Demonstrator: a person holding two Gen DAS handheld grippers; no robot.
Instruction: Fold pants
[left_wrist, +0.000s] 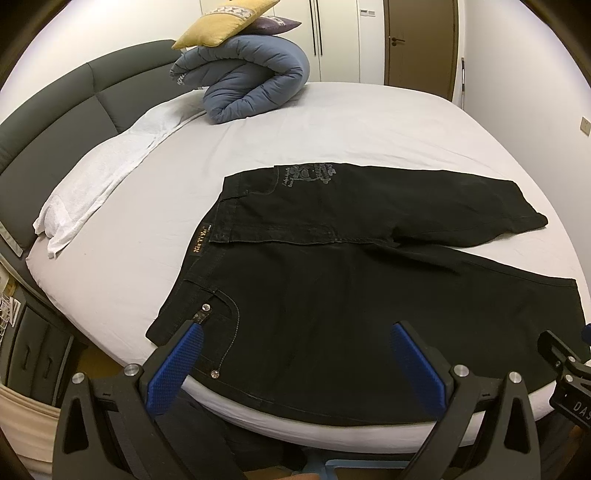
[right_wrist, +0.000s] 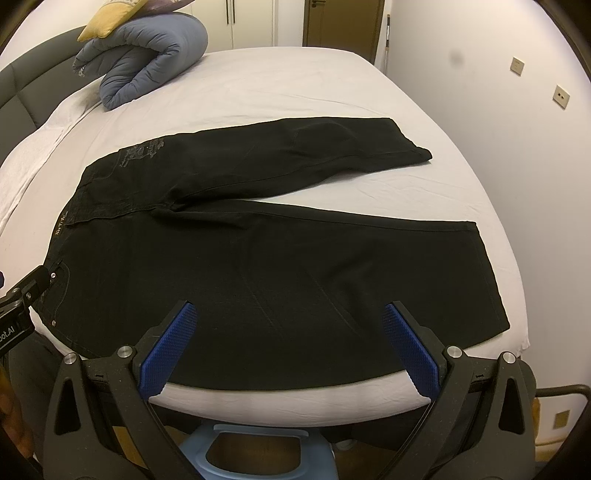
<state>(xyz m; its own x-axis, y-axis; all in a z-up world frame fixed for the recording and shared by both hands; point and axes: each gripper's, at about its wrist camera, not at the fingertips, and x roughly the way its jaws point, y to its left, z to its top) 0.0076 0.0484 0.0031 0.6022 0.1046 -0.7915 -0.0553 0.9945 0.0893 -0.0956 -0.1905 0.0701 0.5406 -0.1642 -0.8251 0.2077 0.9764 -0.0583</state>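
Black pants (left_wrist: 332, 288) lie flat on the white bed (left_wrist: 332, 122), waistband to the left, both legs spread to the right in a V. They also show in the right wrist view (right_wrist: 258, 266). My left gripper (left_wrist: 295, 332) is open and empty, held over the near hip pocket at the waist end. My right gripper (right_wrist: 290, 314) is open and empty, held over the near leg by the bed's front edge. The left gripper's body (right_wrist: 18, 299) shows at the left edge of the right wrist view; the right gripper's body (left_wrist: 569, 373) shows at the right edge of the left wrist view.
A rolled blue duvet (left_wrist: 251, 77) with a yellow cushion (left_wrist: 221, 22) on top sits at the far left of the bed. A white towel (left_wrist: 103, 177) lies along the dark headboard (left_wrist: 55, 107). A wall (right_wrist: 498, 110) runs along the bed's right side. A blue stool (right_wrist: 255, 454) stands below the front edge.
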